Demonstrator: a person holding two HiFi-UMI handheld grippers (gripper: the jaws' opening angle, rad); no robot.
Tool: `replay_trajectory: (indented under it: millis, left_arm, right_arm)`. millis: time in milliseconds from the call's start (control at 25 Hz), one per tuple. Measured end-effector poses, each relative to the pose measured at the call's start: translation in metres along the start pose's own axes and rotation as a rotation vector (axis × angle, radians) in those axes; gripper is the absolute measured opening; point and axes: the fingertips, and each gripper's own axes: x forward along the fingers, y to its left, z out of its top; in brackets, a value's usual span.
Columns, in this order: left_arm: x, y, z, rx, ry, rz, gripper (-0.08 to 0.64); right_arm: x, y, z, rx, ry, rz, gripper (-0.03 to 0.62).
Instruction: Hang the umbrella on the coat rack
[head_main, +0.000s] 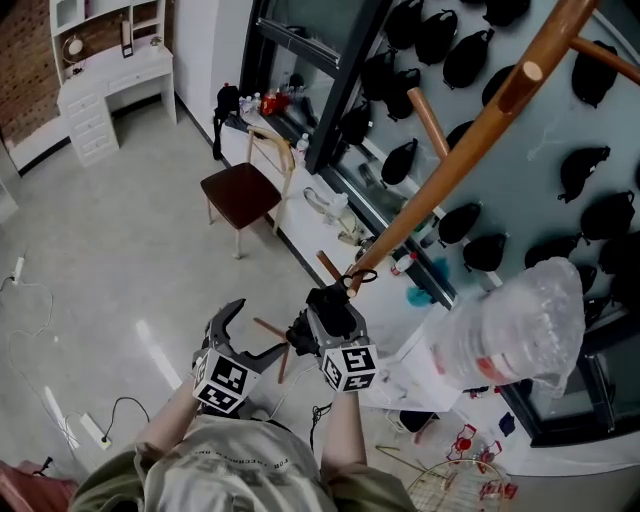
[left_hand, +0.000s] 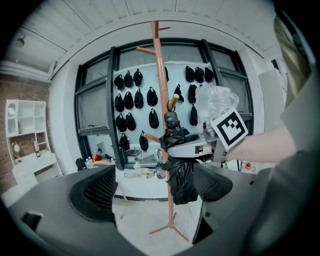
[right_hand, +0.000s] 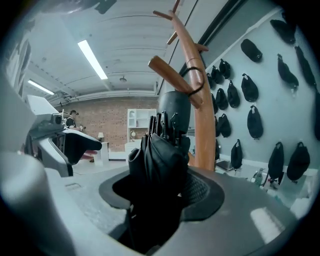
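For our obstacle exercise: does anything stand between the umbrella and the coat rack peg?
Nothing visible does: the umbrella in the right hand-held gripper is beside the coat rack, strap loop at a peg.

- Umbrella (right_hand: 161, 160): black and folded, with the fabric bunched in loose pleats and the short dark handle end uppermost. It stands roughly upright, clamped between the jaws of the right gripper (right_hand: 160, 187), just beside the coat rack's pole.
- Loop (right_hand: 196, 80): a thin black cord at the umbrella's handle end. It lies over a slanted peg where that peg joins the pole.
- Coat rack (left_hand: 161, 75): a slender brown wooden pole, upright, with short pegs slanting upward at several heights. Its spread feet (left_hand: 170, 229) rest on the pale floor (left_hand: 145, 220).
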Motion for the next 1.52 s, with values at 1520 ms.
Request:
replay_trajectory:
  millis: [1520]
  left_arm:
    - [0.03, 0.02, 0.005, -0.031, -0.142, 0.032, 0.469]
  right_arm:
    - [0.026, -0.025, -0.071, -0.105, -0.11, -0.234, 0.256]
